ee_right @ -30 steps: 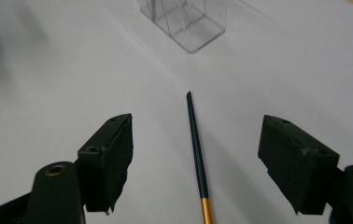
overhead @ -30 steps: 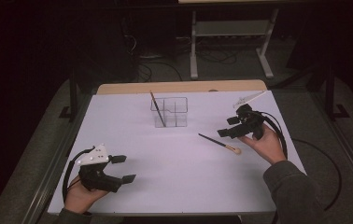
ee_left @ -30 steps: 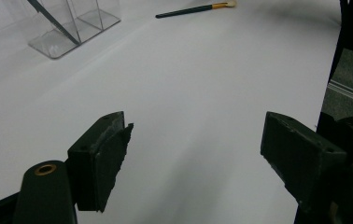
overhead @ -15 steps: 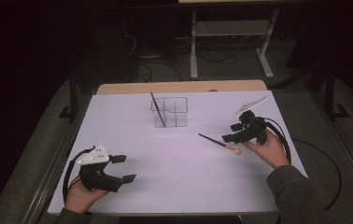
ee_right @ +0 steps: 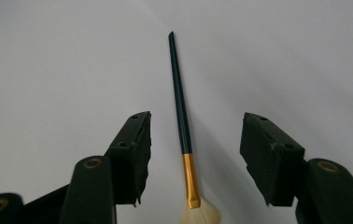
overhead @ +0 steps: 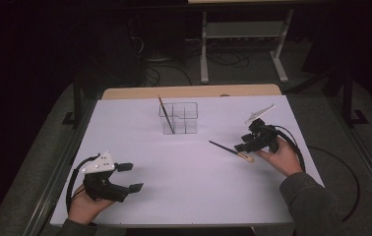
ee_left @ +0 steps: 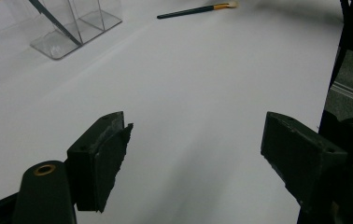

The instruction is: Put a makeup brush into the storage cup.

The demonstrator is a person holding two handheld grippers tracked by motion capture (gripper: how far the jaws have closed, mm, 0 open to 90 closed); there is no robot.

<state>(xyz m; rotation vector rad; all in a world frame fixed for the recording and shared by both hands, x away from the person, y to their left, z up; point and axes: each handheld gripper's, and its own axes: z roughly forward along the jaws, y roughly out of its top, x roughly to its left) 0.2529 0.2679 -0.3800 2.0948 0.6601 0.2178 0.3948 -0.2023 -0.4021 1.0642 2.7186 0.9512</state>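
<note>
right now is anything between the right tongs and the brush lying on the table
Nothing visible. The brush lies flat between the right tongs' open jaws, which have just been closing, with bare table on both sides.

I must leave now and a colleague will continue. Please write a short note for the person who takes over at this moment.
Right tool: jaws have just been closing around the loose brush, which lies flat on the white table cover. The pads do not touch it yet.
Left tool: open, holding nothing, near the front left of the table.
Clear organizer: stands at the far middle, with one brush leaning inside.
Done: one brush is in the organizer.
Left, probably: grip the loose brush by its handle, lift it and put it in the organizer.
</note>
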